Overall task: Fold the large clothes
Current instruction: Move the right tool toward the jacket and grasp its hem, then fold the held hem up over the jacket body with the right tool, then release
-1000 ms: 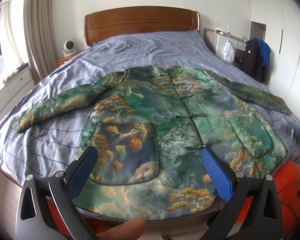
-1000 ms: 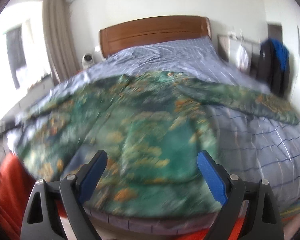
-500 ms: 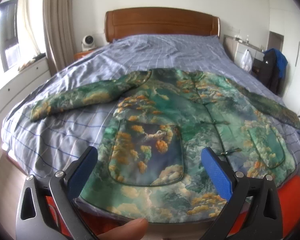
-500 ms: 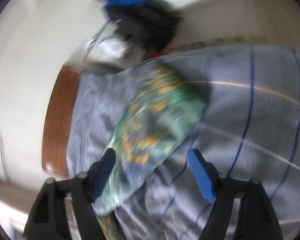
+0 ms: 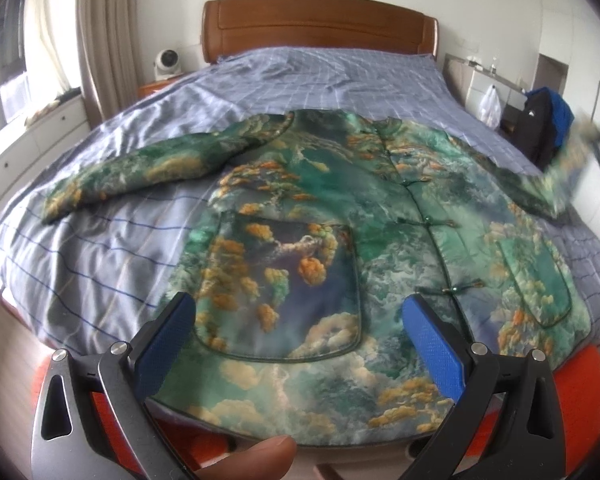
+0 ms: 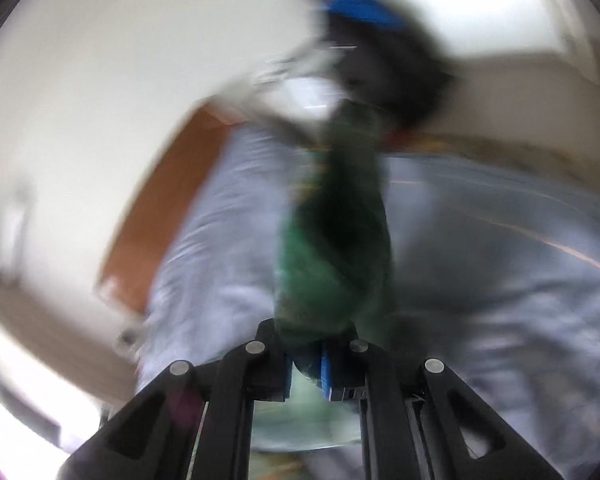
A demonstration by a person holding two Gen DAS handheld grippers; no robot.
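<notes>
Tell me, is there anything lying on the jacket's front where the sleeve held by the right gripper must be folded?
Nothing visible. The right gripper is shut on the sleeve, and the jacket front lies bare on the bed. The left gripper hovers open near the hem.

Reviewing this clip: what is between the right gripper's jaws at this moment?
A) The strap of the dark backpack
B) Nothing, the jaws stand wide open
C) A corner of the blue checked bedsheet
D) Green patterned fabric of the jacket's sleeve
D: in the right wrist view the right gripper is closed on green jacket fabric, and the left wrist view shows that sleeve lifted off the bed.
</notes>
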